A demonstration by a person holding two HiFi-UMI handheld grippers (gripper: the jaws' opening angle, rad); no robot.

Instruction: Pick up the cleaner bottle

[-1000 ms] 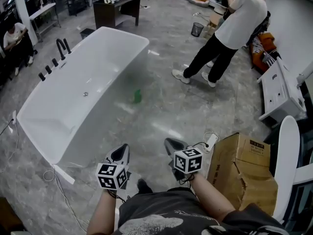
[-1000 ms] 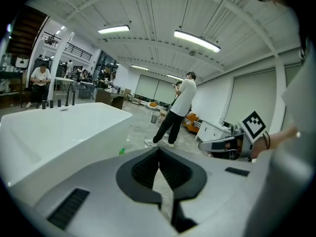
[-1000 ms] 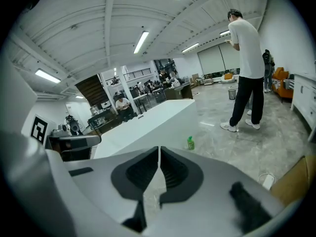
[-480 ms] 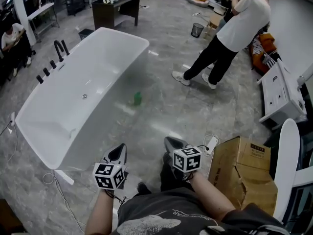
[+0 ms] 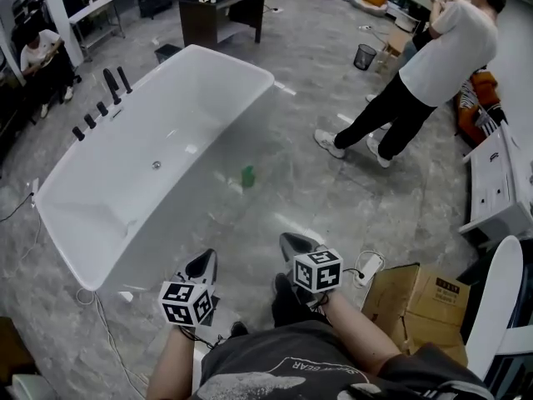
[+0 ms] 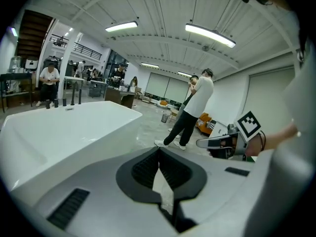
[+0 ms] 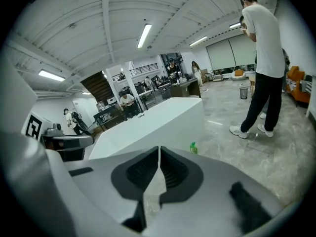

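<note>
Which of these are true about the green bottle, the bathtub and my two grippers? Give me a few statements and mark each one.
1. The green bottle stands on the floor beside the white bathtub. True.
2. The right gripper is holding the bottle. False: its jaws are together with nothing between them, and the bottle stands well ahead of it on the floor.
3. The left gripper has its jaws wide apart. False: they are together and empty.
4. A cardboard box sits on the floor at the right of the head view, near the right gripper. True.
</note>
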